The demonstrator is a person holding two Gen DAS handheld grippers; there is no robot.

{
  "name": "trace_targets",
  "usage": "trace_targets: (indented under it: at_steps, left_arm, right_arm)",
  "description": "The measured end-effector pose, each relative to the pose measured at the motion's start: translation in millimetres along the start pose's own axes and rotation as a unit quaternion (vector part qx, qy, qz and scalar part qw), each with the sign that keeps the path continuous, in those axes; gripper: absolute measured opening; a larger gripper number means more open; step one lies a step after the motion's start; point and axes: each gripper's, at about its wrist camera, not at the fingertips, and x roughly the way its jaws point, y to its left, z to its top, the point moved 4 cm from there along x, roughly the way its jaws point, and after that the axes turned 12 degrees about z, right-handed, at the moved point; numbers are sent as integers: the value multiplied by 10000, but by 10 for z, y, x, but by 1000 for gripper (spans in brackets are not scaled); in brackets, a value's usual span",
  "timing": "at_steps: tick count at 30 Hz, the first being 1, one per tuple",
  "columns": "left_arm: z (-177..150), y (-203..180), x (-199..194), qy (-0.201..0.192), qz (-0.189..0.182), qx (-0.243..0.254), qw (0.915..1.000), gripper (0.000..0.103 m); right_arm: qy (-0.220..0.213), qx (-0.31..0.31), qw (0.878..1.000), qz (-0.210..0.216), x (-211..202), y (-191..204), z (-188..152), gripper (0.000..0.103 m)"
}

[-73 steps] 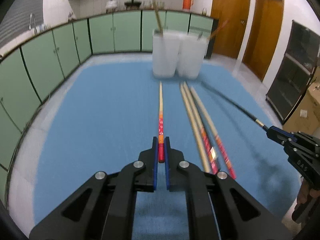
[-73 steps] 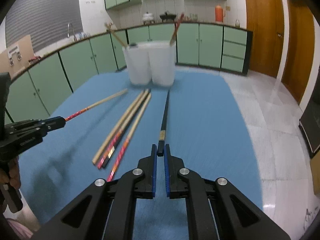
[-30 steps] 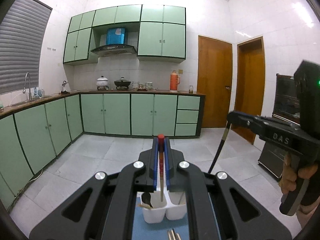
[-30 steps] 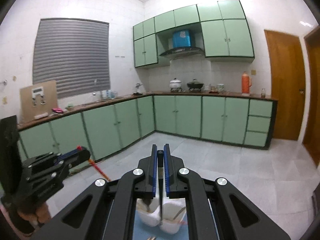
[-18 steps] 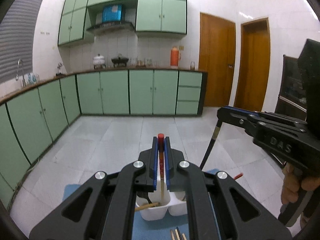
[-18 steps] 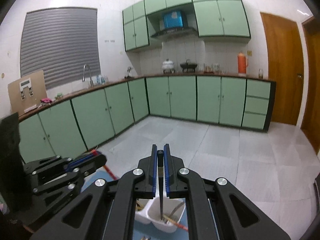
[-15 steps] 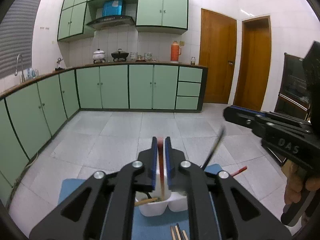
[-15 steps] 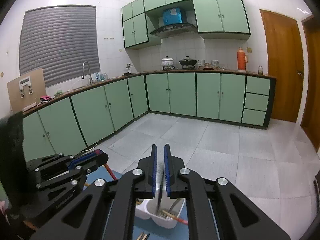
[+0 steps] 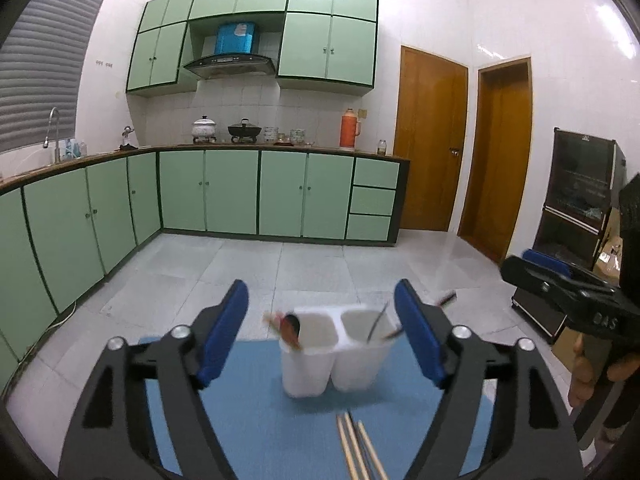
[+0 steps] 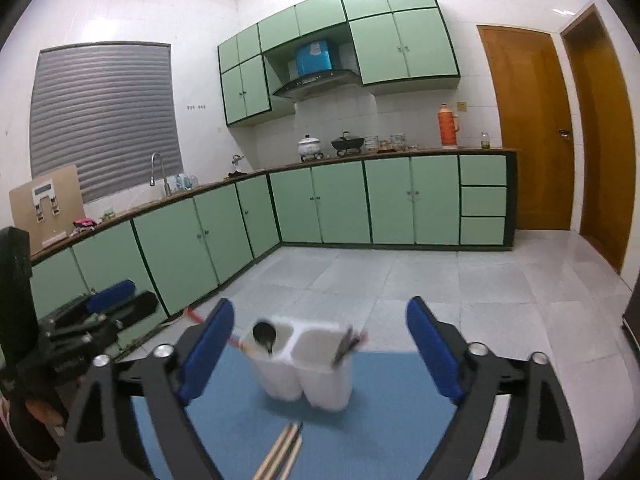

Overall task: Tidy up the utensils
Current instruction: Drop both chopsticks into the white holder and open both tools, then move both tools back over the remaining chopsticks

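Observation:
A white two-compartment holder (image 9: 332, 356) (image 10: 308, 364) stands at the far end of the blue mat (image 9: 248, 400). My left gripper (image 9: 320, 332) hangs above and short of it. Its jaws are opening wide with nothing between them. A red-ended chopstick (image 9: 276, 320) leans blurred out of the left compartment beside a dark spoon (image 10: 264, 334). My right gripper (image 10: 320, 348) is likewise opening and empty. A black chopstick (image 10: 344, 346) rests in the right compartment. Several chopsticks (image 9: 356, 448) (image 10: 284, 452) lie on the mat below.
Each gripper appears in the other's view: the right one (image 9: 524, 264) in a hand at the right edge, the left one (image 10: 128, 298) at the left edge. Green kitchen cabinets (image 9: 232, 196) and tiled floor (image 10: 440, 280) lie beyond the table.
Both grippers came down toward the holder and their jaws spread apart. The red-ended and the black chopstick left the jaws and now sit in the holder.

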Motion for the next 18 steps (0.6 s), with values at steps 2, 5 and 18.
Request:
trace_targets:
  at_steps: [2, 5, 18]
  left_arm:
    - [-193, 48, -95, 110, 66, 30, 9999, 80]
    - [-486, 95, -181, 354, 99, 71, 9993, 86]
    - [-1694, 267, -149, 1668, 288, 328, 9850, 89]
  right_arm:
    - [64, -56, 9998, -164, -109, 41, -221, 95]
    - [228, -70, 9991, -350, -167, 105, -488, 97]
    - [1331, 766, 9873, -405, -117, 188, -1781, 95]
